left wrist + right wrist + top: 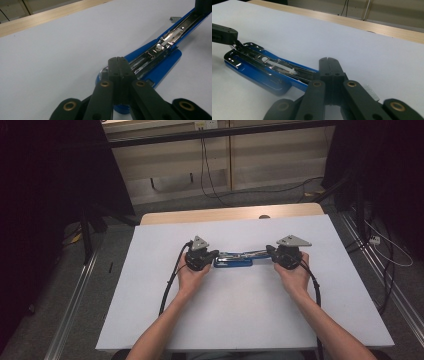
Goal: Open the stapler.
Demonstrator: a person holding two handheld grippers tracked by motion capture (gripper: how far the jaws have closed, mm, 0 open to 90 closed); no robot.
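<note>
A blue stapler (233, 262) lies opened out on the white table (240, 305), its metal staple channel (165, 43) facing up. My left gripper (216, 254) is at the stapler's left end, jaws shut together with nothing visible between them; its tips (118, 60) rest over the blue base (162, 68). My right gripper (269, 251) is at the right end, also shut, its tips (328, 60) just above the blue arm (297, 83). In the right gripper view the stapler (257, 68) stretches away to the left. Whether either gripper touches the stapler I cannot tell.
A small strip of staples (175, 18) lies loose on the table beside the stapler's far arm; the same staples (370, 91) lie next to my right jaws. A wooden edge (230, 214) runs along the table's far side. Cables cross the floor beyond.
</note>
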